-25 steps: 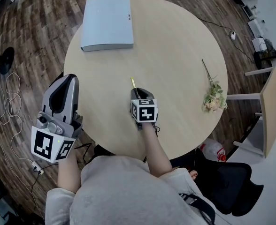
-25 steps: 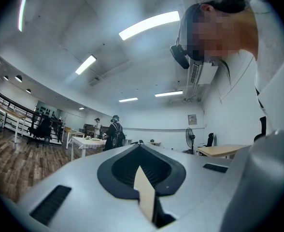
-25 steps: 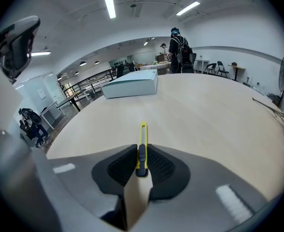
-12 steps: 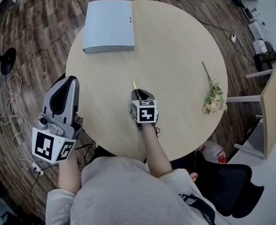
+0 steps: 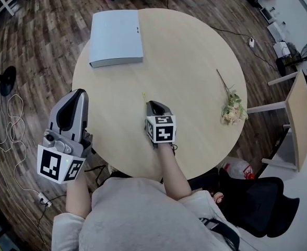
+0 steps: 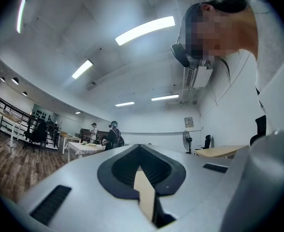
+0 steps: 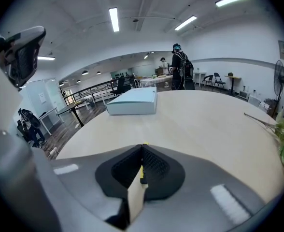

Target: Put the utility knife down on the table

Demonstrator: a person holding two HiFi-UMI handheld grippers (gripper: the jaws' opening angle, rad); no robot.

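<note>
My right gripper [image 5: 150,105] hovers over the near middle of the round table [image 5: 195,61], shut on a thin yellow utility knife [image 5: 144,97] whose tip pokes out past the jaws toward the far side. In the right gripper view the knife [image 7: 143,170] shows as a yellow and black sliver pinched between the closed pads. My left gripper [image 5: 73,99] is held off the table's left edge, above the floor, shut with nothing in it; in the left gripper view its closed jaws [image 6: 141,151] point up toward the ceiling.
A flat grey box [image 5: 115,31] lies at the table's far left, also seen as the grey box [image 7: 132,102] in the right gripper view. A dried flower sprig [image 5: 229,103] lies near the right rim. Cables [image 5: 7,124] trail on the wooden floor at left.
The scene has shifted slightly in the head view. My right gripper with the knife sits a little lower and nearer me over the table. The left gripper has barely moved.
</note>
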